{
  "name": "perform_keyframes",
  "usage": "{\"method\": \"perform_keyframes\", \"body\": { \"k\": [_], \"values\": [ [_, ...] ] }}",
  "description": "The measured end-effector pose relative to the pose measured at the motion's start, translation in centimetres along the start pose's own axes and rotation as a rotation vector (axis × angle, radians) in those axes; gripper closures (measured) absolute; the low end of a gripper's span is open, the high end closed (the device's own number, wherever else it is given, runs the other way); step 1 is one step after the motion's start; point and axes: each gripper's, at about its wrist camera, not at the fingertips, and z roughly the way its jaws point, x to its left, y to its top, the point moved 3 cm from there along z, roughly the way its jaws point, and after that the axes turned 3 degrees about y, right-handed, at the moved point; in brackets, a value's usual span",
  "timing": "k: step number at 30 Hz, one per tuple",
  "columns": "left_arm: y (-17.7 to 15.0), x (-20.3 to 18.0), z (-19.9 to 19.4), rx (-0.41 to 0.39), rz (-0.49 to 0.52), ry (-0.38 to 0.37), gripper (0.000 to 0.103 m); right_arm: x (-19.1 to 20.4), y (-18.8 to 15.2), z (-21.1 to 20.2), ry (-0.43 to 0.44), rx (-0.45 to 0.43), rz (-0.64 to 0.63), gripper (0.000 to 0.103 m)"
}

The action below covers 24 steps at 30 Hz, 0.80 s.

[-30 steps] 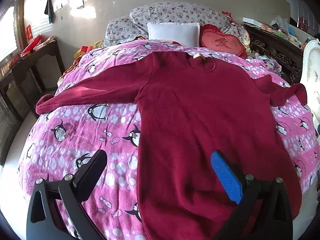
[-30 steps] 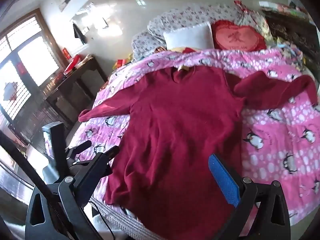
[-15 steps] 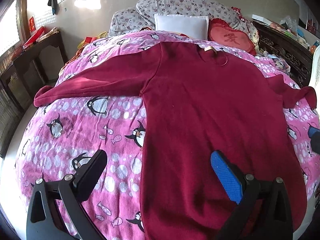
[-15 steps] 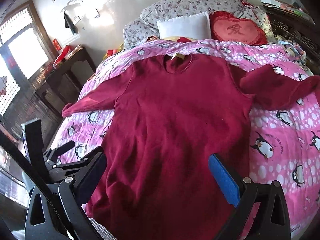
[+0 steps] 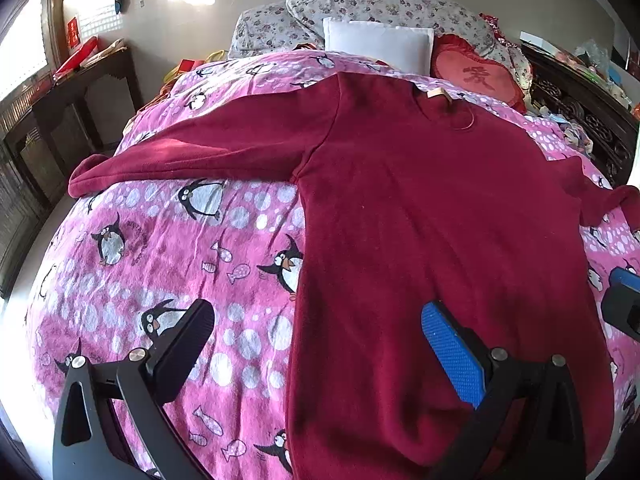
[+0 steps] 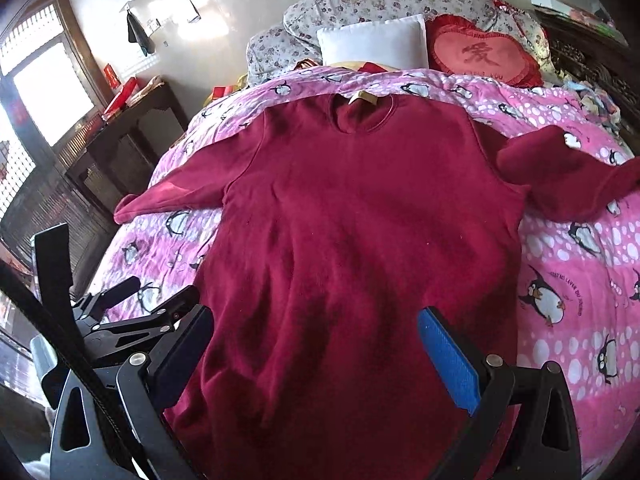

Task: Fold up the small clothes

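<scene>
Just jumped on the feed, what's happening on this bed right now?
A person holds a gripper in each hand above a dark red long-sleeved top spread flat, front up, on a pink penguin-print bedspread. Both sleeves are stretched out to the sides and the collar points toward the pillows. The left gripper and the right gripper are both open near the hem end and grip nothing. No fold has been made yet.
</scene>
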Motion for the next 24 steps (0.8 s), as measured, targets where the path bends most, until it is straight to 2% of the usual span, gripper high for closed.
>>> {"method": "perform_keyframes", "body": {
  "k": [4, 15, 24],
  "values": [
    [0.1, 0.1, 0.3, 0.002, -0.001, 0.001, 0.000, 0.3, 0.2, 0.5, -0.021, -0.014, 0.000, 0.000],
    [0.8, 1.4, 0.7, 0.002, -0.029, 0.016, 0.000, 0.6, 0.8, 2.6, -0.121, 0.030, -0.020, 0.000],
    [1.5, 2.0, 1.0, -0.001, -0.030, 0.029, 0.000, 0.7, 2.1, 4.1, -0.174, 0.016, -0.018, 0.000]
  ]
}}
